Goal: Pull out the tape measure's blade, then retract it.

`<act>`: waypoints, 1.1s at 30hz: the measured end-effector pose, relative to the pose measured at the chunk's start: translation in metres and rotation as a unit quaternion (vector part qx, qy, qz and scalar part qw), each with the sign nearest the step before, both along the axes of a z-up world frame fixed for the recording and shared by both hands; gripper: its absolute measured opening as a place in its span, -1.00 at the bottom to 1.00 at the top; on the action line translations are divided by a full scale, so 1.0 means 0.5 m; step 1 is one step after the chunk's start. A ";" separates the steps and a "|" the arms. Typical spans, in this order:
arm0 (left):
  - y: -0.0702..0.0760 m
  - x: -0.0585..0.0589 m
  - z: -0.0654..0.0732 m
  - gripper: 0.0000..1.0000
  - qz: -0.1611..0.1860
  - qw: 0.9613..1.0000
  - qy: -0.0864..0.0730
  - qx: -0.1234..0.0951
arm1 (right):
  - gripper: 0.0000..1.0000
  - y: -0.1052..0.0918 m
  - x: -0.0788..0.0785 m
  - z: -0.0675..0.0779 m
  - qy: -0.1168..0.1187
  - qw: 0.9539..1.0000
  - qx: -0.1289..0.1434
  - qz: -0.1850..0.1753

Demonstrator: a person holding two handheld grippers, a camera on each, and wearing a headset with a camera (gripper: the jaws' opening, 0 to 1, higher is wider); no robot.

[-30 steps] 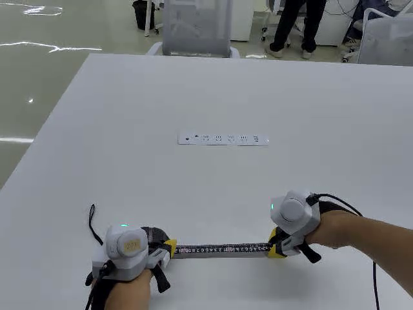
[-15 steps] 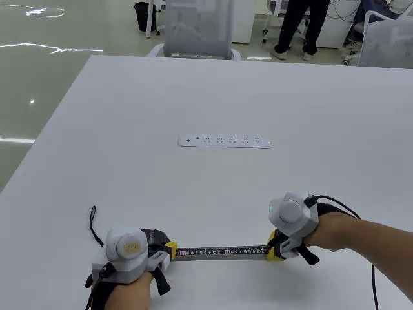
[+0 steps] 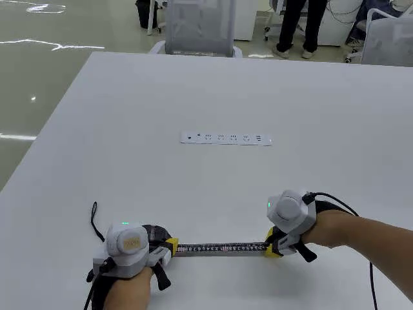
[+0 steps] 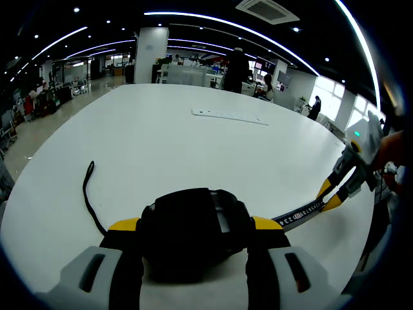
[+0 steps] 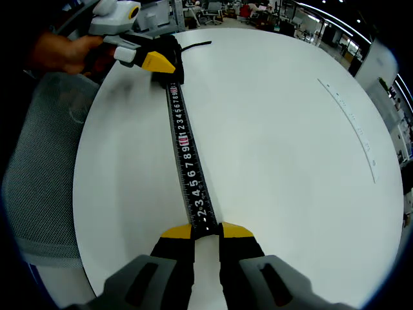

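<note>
The black tape measure case [image 4: 193,229] sits between the yellow-tipped jaws of my left gripper [image 4: 193,225], which is shut on it at the near left of the white table [image 3: 213,97]. Its black wrist strap [image 4: 89,194] trails off to the left on the table. The blade [image 5: 187,174] runs out flat from the case [image 3: 158,237] to the right, showing numbered markings. My right gripper [image 5: 206,230] is shut on the blade's end. In the head view the blade [image 3: 219,247] spans between the left gripper [image 3: 169,247] and the right gripper [image 3: 270,246].
A white power strip [image 3: 226,138] lies flat in the middle of the table. A grey office chair [image 3: 197,29] stands at the far edge, and a person's legs [image 3: 300,26] show beyond it. The table's near edge is close under my hands.
The right gripper has moved slightly left toward the case, so the stretch of blade between the grippers is a little shorter. The left gripper holds still.
</note>
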State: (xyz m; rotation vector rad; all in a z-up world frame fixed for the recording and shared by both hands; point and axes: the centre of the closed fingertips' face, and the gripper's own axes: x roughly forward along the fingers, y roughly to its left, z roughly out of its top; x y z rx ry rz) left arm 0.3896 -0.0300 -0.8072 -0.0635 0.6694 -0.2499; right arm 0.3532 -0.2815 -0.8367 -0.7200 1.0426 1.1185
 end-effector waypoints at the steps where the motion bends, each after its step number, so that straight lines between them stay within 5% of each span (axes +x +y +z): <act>1: 0.000 0.000 0.000 0.21 0.000 1.000 0.000 -0.001 | -0.74 0.000 0.001 -0.002 0.000 1.000 0.000 0.000; 33: 0.000 0.001 -0.001 0.22 -0.002 1.000 0.000 -0.003 | -0.74 0.029 0.003 -0.001 0.005 1.000 0.002 -0.001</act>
